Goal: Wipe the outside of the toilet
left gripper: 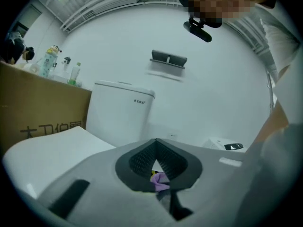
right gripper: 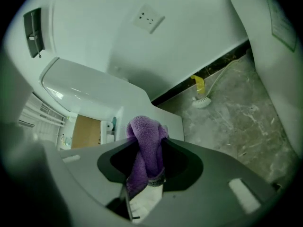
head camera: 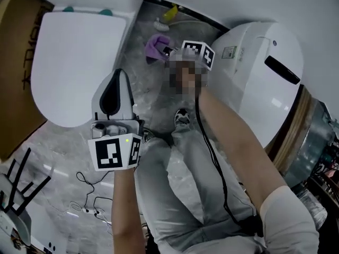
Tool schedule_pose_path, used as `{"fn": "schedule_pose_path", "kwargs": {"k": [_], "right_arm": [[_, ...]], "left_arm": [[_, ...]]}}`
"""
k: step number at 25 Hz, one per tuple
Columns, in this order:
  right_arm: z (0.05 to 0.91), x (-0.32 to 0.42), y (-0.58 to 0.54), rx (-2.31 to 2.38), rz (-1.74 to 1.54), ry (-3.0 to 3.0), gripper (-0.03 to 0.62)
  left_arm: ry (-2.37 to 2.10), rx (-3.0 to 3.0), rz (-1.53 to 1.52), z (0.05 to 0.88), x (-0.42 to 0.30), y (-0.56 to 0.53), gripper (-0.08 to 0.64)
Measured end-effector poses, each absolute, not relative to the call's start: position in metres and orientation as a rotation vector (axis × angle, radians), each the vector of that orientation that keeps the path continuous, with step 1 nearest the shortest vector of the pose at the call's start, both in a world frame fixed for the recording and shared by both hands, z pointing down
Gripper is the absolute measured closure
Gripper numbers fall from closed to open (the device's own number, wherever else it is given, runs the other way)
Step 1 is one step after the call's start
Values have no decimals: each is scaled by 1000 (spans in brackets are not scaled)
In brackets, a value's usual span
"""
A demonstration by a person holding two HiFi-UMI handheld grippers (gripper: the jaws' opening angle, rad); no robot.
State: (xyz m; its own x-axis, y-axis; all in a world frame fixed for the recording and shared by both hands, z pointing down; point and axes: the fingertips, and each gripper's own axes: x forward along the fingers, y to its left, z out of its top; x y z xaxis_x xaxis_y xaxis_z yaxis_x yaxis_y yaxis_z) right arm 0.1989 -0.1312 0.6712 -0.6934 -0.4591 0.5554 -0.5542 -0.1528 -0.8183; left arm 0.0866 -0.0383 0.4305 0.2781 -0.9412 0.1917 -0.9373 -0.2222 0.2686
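While your left gripper [left gripper: 156, 143] hovers nearest you, its fingers [left gripper: 137, 161] are closed tip to tip with nothing between them, beside the toilet [head camera: 74, 67]. The toilet's lid is shut, and its long axis runs from near to the tank at the far wall. Farther off, your right gripper [right gripper: 147, 138] has its fingers [right gripper: 182, 161] clamped on a bunched purple cloth [right gripper: 143, 152], just right of the tank end. A brush [right gripper: 202, 100] lies beyond, by the wall.

A yellow-handled brush [right gripper: 200, 98] lies on the marbled floor [right gripper: 236, 122], and bottles [left gripper: 48, 63] show above a cardboard box [left gripper: 38, 108].
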Motion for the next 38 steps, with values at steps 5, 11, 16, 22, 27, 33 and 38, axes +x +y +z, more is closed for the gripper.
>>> {"fn": "schedule_pose_path", "kwargs": {"k": [5,11,16,22,27,33,38], "right_arm": [[750,193,-152,1208,2012,-1940,445],[834,188,-187,1219,1949,-1945,445],[883,164,-210,1099,1922,-1945,445],[902,162,-254,1096,1712,-1948,445],[916,146,-256,1141,1915,-1903,445],[890,119,-261,1073,1909,-1971,449],[860,129,-278,1059,1890,-2057,451]], "left_arm": [[-1664,2293,-67,486,114,-72,555],[-1580,2389,-100,551,142,-92,555],[-1548,2411,-78,586,148,-106,555],[-1663,2462,-80,586,138,-124,555],[-1692,2515,-11,582,143,-119,555],[-1749,2532,-14,568,133,-111,555],[-1829,2503,10,557,119,-115,555]]}}
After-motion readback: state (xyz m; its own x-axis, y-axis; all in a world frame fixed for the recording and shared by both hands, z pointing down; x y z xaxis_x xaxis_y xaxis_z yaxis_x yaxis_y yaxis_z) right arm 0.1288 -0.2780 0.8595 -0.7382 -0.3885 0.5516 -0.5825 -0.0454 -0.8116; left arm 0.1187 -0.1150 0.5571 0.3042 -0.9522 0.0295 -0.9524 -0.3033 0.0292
